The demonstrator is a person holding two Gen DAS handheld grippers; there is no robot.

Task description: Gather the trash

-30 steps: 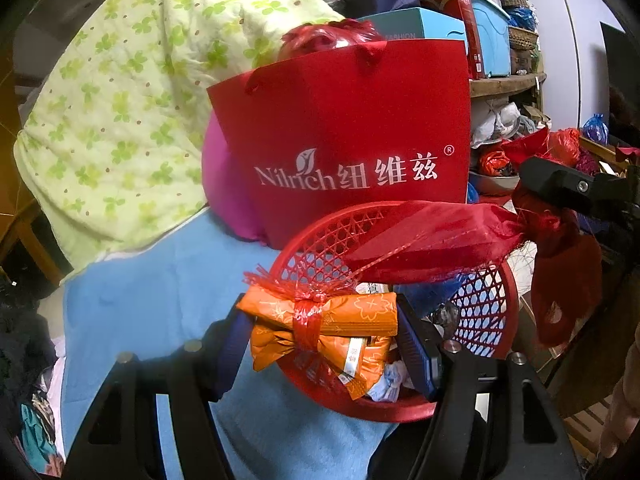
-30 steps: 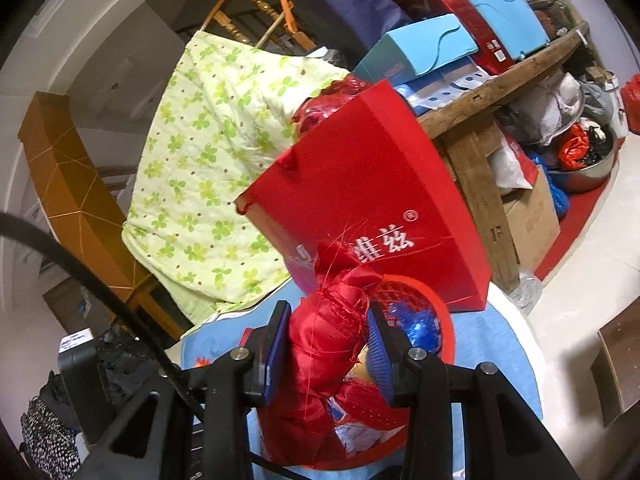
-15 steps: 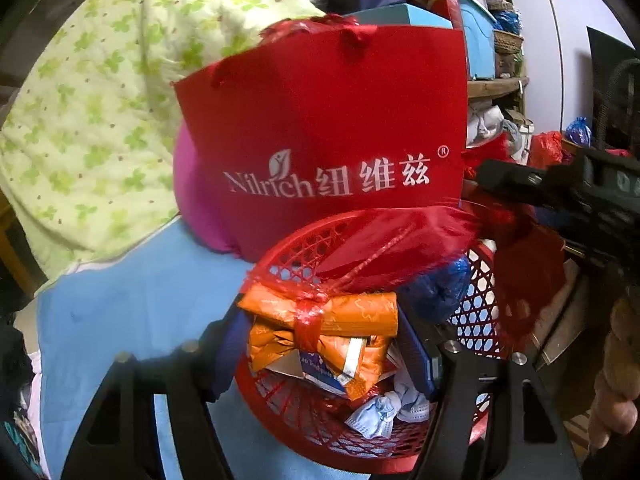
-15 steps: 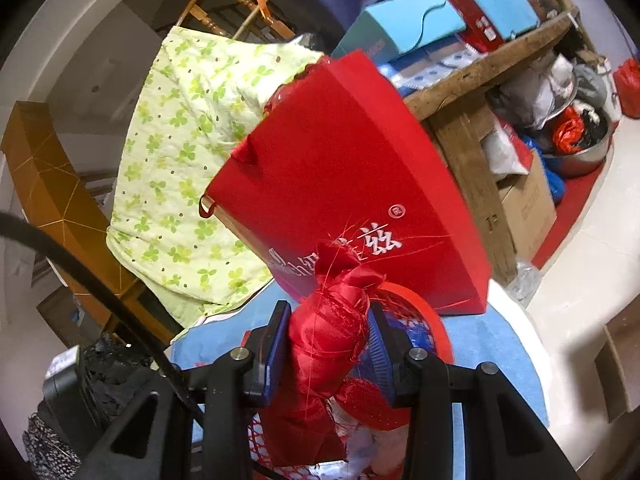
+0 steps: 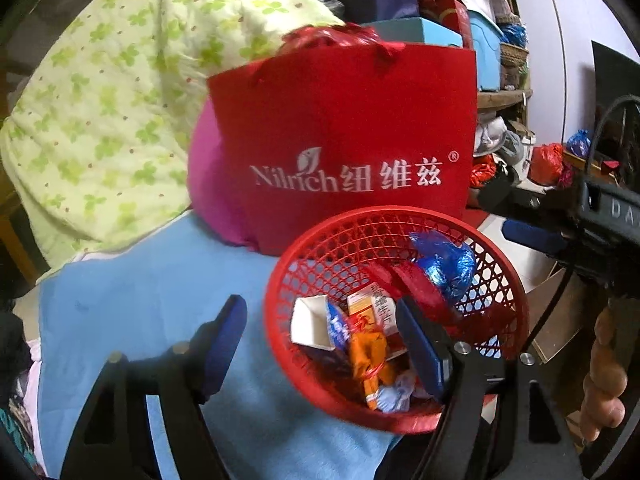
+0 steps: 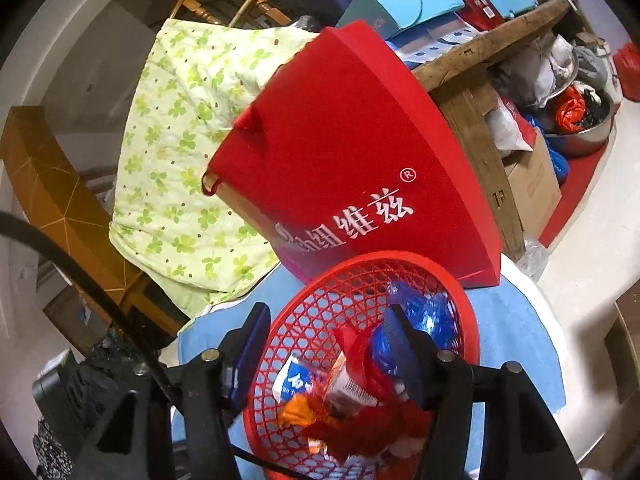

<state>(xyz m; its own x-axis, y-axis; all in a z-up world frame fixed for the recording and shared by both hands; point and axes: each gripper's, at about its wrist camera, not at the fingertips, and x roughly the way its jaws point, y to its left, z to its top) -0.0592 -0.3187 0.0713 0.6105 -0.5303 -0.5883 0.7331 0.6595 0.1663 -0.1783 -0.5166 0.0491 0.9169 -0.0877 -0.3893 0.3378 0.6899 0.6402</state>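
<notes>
L gripper (image 5: 320, 340): jaws apart & opening, nothing pinched. One pad sits outside the red mesh basket (image 5: 500, 280) over the blue cloth (image 5: 132, 308), the other inside the basket, so the jaws straddle its near rim.

R gripper (image 6: 328, 344): jaws also apart & opening. No pad presses on anything; the red wrapper (image 6: 368, 428) lies loose under and between them in the basket.

Trash is in the basket: orange wrapper (image 5: 370, 356), small white carton (image 5: 310, 322), blue foil (image 5: 444, 264), crumpled white bit (image 5: 394, 396) near the front rim. Basket rests on the blue cloth, close in front of the red Nilrich paper bag (image 5: 344, 140); can't tell if they touch. Green-print quilt (image 5: 100, 100) further back-left.

Risks, as I judge them:
- L jaws straddling the rim: pulling back at an angle could hook the basket & drag or tip it off the cloth's near edge.
- Red wrapper is light, frilly; could snag on R pad & get lifted back out.
- Basket looks to sit near the edge on soft cloth, so any bump could spill the pile.
</notes>
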